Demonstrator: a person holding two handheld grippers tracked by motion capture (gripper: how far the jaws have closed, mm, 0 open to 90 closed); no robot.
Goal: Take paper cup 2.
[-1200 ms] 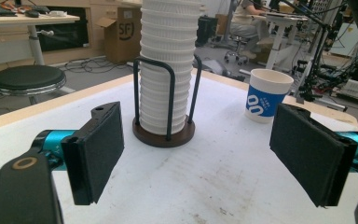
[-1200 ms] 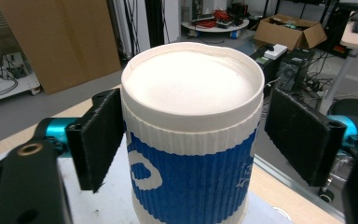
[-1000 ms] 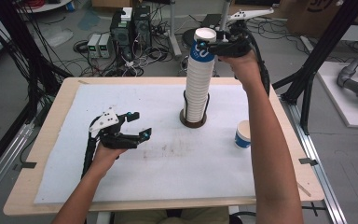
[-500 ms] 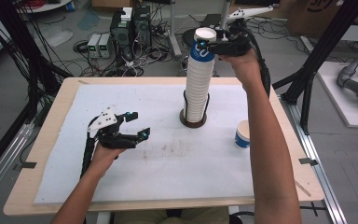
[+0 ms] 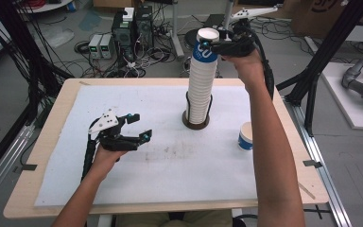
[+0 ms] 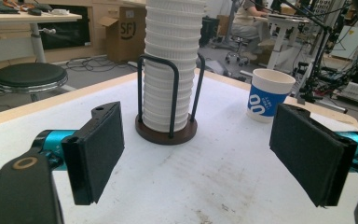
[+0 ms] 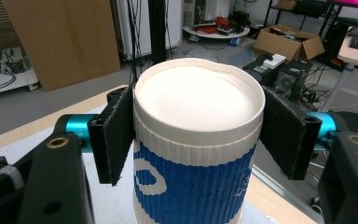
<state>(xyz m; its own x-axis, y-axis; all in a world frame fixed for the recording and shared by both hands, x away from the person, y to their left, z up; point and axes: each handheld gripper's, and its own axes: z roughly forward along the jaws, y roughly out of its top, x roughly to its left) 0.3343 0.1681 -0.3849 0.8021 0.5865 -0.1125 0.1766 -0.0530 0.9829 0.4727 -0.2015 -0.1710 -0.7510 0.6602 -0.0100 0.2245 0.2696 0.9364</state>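
A tall stack of white paper cups (image 5: 199, 90) stands in a dark wire holder (image 5: 196, 124) at the middle of the table. Its top cup (image 5: 205, 47) is blue with a white logo. My right gripper (image 5: 212, 46) reaches in from the right at the stack's top. Its jaws have just been closing, and both pads (image 7: 114, 133) now press on the sides of that top cup (image 7: 196, 186). My left gripper (image 5: 141, 126) hovers low over the white mat at the left, open with nothing between its pads (image 6: 98, 149). It faces the stack (image 6: 172, 70).
A single blue and white cup (image 5: 246, 137) stands on the mat to the right of the holder and also appears in the left gripper view (image 6: 268, 95). The white mat (image 5: 170, 170) covers the wooden table (image 5: 47, 142). Black frame posts, cables and equipment stand beyond the far edge.
The right gripper's jaws have drawn in against the top cup. Both hands keep their places and the left gripper stays open.
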